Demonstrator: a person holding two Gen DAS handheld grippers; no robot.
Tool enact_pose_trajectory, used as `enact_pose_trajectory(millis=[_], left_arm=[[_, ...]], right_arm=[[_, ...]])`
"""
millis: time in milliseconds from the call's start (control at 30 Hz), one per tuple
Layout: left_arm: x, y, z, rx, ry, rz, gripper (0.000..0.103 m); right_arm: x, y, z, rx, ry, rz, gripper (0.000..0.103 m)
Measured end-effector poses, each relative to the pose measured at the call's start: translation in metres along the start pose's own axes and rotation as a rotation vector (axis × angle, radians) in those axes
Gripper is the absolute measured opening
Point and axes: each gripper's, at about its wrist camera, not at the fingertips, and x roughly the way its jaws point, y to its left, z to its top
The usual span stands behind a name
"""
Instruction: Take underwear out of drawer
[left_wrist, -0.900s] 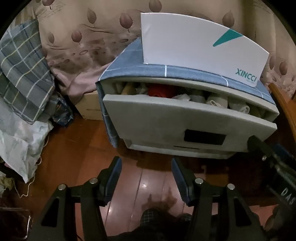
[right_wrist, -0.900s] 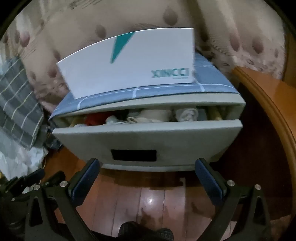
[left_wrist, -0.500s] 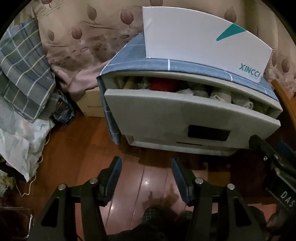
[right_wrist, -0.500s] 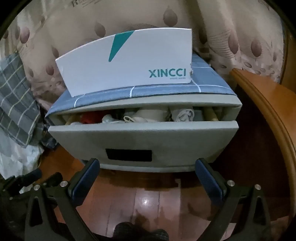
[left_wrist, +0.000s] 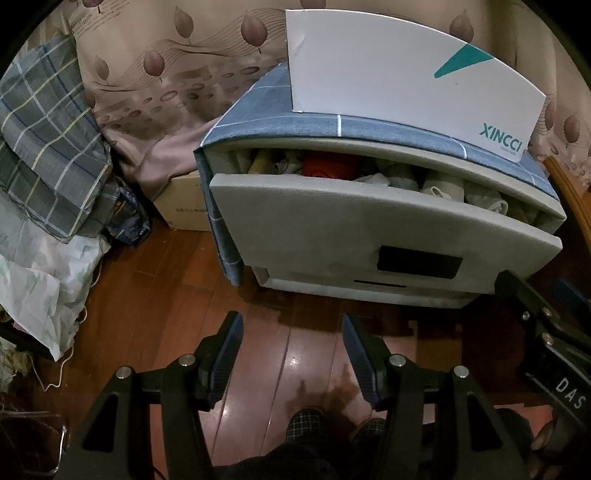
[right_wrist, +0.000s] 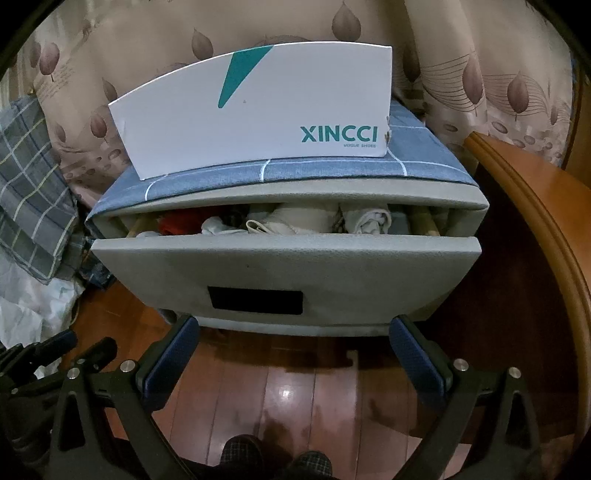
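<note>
A grey fabric drawer stands pulled part-way out of a small blue checked cabinet. Rolled white underwear and a red piece fill the gap at its top. My right gripper is open wide, its pads just below the drawer front, nothing between them. My left gripper is open over the wooden floor, short of the drawer and empty. The right gripper's arm shows at the right edge of the left wrist view.
A white XINCCI shoe box stands on the cabinet. Leaf-print curtain hangs behind. Plaid bedding, white bags and a cardboard box crowd the left. A curved wooden furniture edge lies at right. Slippered feet stand below.
Both grippers have come nearer the cabinet, so the drawer looks larger. The right gripper's pads now reach the drawer front's lower edge. The jaws have kept their width.
</note>
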Motion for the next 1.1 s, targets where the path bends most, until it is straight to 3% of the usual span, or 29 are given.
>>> enact_pose_trajectory(millis=[1100], left_arm=[[0.0019,-0.001,0.0018,-0.003,0.003,0.002,0.057]], right_arm=[[0.0025,-0.0015,0.0004,-0.01,0.005,0.001,0.102]])
